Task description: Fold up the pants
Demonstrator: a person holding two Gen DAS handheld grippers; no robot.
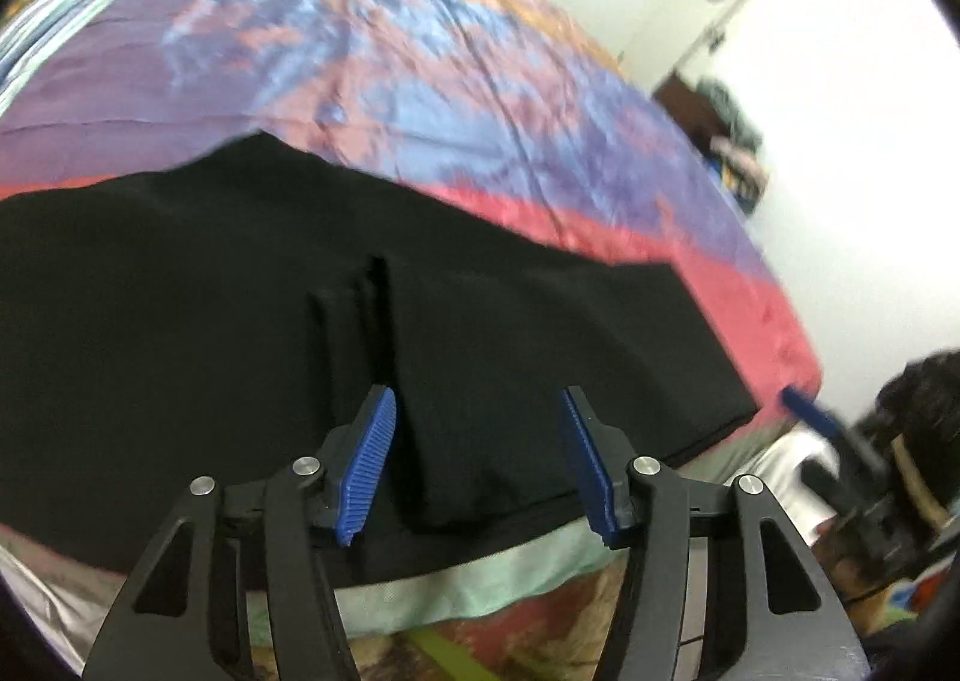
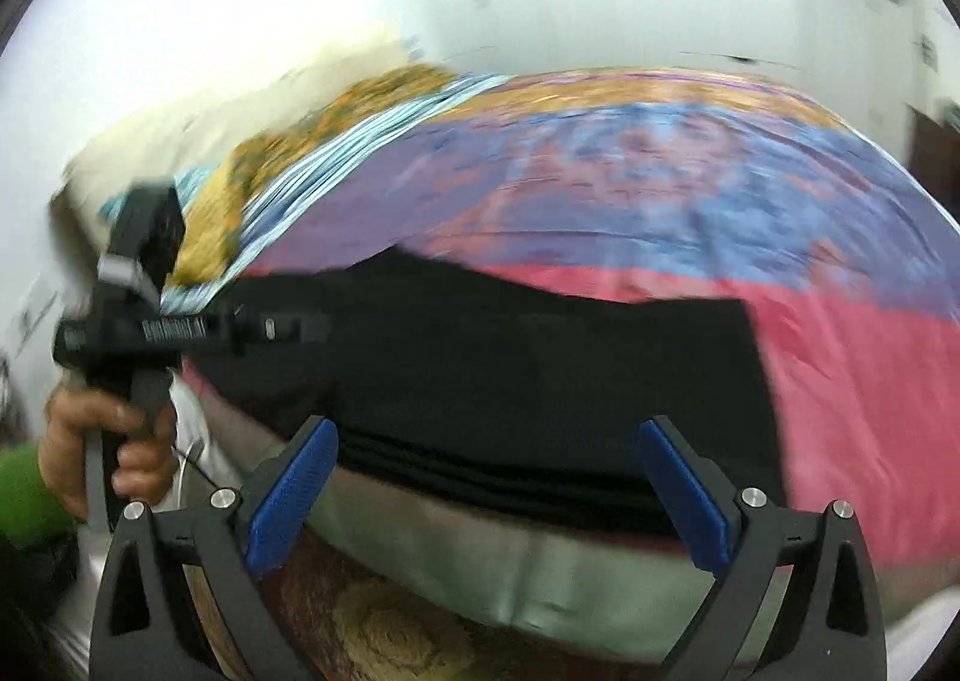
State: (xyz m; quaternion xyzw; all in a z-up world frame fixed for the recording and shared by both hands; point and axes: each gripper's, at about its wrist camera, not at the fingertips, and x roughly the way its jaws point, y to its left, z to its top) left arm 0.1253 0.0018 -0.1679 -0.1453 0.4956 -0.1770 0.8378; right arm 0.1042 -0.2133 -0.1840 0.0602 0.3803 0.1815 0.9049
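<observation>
Black pants (image 1: pixel 252 291) lie folded across the near edge of a bed, its layered edge (image 2: pixel 492 465) facing me. My left gripper (image 1: pixel 477 396) hovers over the cloth with its blue pads apart. A raised pleat of the pants (image 1: pixel 414 429) stands between them, close to the left pad, and the right pad is clear of it. My right gripper (image 2: pixel 487 426) stands wide open just above the pants' near edge, with nothing pinched. In the right wrist view a hand (image 2: pixel 102 441) holds the left gripper's handle at the left.
The bed wears a shiny bedspread (image 1: pixel 420 81) in purple, blue, orange and red. Striped and patterned bedding (image 2: pixel 312 159) is heaped at its far left. A dark shelf with clothes (image 1: pixel 729 141) stands by the white wall. The mattress side (image 2: pixel 480 573) drops away below the pants.
</observation>
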